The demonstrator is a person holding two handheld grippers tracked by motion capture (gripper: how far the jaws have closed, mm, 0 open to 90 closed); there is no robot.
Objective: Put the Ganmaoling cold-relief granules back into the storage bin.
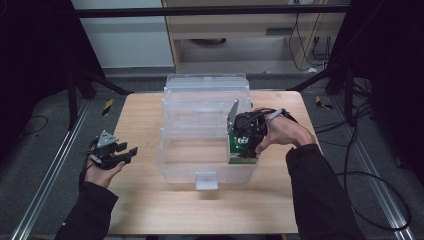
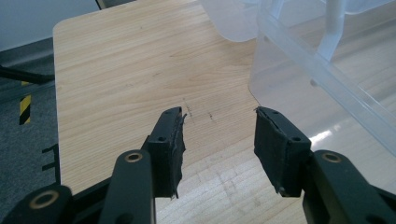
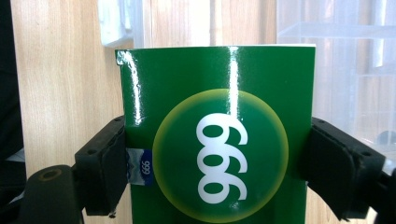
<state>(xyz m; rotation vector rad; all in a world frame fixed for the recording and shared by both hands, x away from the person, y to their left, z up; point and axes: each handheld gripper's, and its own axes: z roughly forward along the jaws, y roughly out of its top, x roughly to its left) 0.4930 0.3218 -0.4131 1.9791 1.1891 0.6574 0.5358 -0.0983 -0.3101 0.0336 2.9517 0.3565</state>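
Green box held over the near right corner of the clear bin

The right gripper [image 1: 243,142] has its fingers [image 3: 100,170] closed on both side faces of the green box [image 3: 219,154]; the box's long axis runs straight out between them, down into the clear bin [image 1: 200,172]; the left gripper [image 1: 117,152] rests well apart on the bench [image 1: 150,200], fingers [image 2: 170,147] spread wide and empty; the right is plainly the nearer.

The left gripper [image 1: 131,152] is held low, its jaws wide apart. The right gripper [image 1: 246,152] is held out by a hand [image 1: 281,131], its jaws squeezed tight.
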